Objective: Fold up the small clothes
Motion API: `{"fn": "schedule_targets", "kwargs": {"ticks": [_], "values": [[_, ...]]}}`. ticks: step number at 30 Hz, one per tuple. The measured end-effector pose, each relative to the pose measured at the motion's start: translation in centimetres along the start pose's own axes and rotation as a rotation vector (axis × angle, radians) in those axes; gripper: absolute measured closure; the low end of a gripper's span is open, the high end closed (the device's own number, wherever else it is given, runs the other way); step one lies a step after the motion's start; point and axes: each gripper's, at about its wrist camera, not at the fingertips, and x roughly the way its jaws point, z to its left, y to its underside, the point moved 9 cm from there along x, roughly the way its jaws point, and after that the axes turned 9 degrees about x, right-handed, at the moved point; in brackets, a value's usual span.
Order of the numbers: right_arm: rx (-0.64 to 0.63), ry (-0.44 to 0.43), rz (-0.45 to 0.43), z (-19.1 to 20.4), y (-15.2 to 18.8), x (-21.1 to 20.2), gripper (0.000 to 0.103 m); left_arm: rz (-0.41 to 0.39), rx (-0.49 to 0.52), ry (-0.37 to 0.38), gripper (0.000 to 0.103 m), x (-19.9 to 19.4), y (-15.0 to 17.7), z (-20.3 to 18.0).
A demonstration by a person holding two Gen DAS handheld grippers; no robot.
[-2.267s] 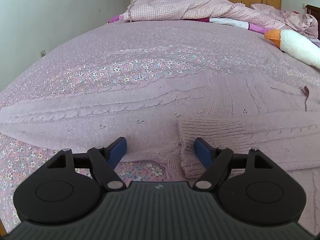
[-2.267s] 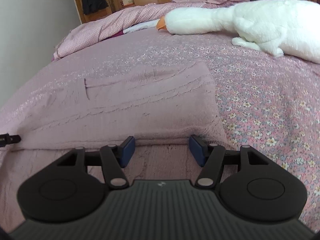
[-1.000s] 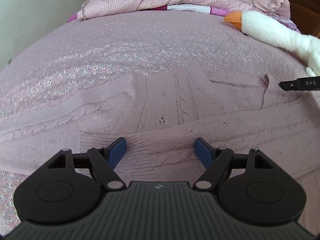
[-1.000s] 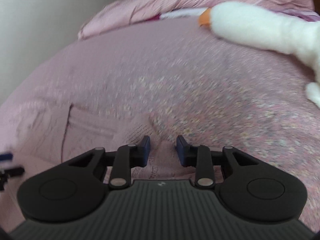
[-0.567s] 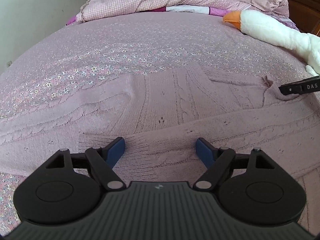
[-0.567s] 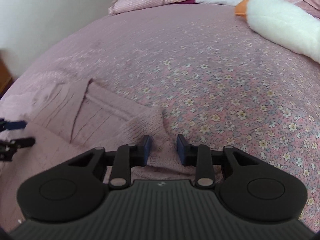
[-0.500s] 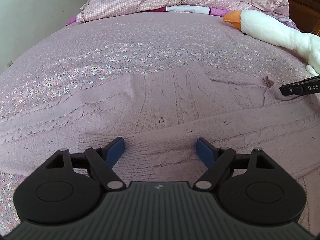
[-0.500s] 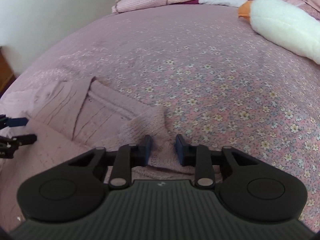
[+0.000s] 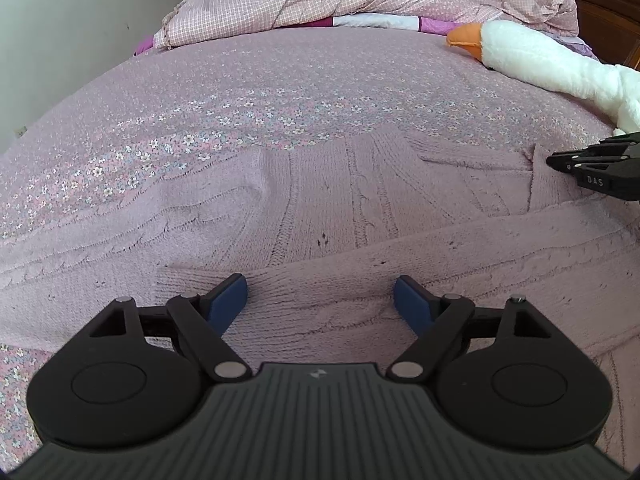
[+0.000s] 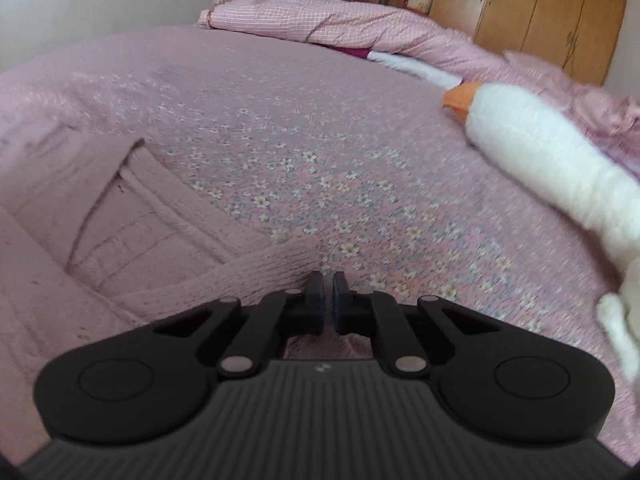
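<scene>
The pink knitted sweater [image 9: 360, 208] lies flat on the flowered bed [image 9: 280, 80], its long axis running side to side, one sleeve [image 9: 460, 264] folded across it. The left tool [image 9: 320, 300] hangs spread wide above that sleeve, holding nothing. The right tool [image 10: 327, 300] is pinched together on the sweater's edge.

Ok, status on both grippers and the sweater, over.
Left gripper open over folded sleeve. Right gripper shut on sweater edge. Plush goose clear, far right.
</scene>
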Motion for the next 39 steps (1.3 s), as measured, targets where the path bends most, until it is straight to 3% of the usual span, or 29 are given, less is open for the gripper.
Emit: {"fn": "schedule_targets", "kwargs": {"ticks": [3, 6, 8, 9, 10, 18, 26, 39], "values": [[0.03, 0.046, -0.009, -0.3, -0.4, -0.6, 0.094, 0.002, -0.008, 0.0, 0.016, 0.0, 0.0, 0.1], [0.142, 0.04, -0.027, -0.7, -1.2, -2.3, 0.09, 0.011, -0.017, 0.005, 0.016, -0.5, -0.1, 0.3], [0.218, 0.014, -0.045, -0.6, -1.4, -4.0, 0.069, 0.019, -0.032, 0.007, 0.016, -1.0, -0.1, 0.7], [0.249, 0.002, -0.054, -0.5, -1.4, -5.0, 0.052, 0.021, -0.041, 0.006, 0.016, -1.4, -0.1, 1.0], [0.268, -0.01, -0.062, -0.2, -1.4, -6.0, 0.044, 0.021, -0.05, 0.004, 0.015, -1.8, -0.1, 1.3], [0.379, -0.12, -0.039, 3.4, 0.9, -13.1, 0.044, 0.045, -0.132, -0.056, 0.015, -5.6, 1.3, 5.6], [0.48, -0.187, -0.024, 6.8, 2.4, -18.8, 0.044, 0.054, -0.291, -0.111, 0.014, -9.3, 4.3, 11.9], [0.61, -0.081, 0.052, 9.2, 7.6, -20.8, 0.034, 0.068, -0.57, -0.173, 0.012, -10.6, 9.7, 20.9]]}}
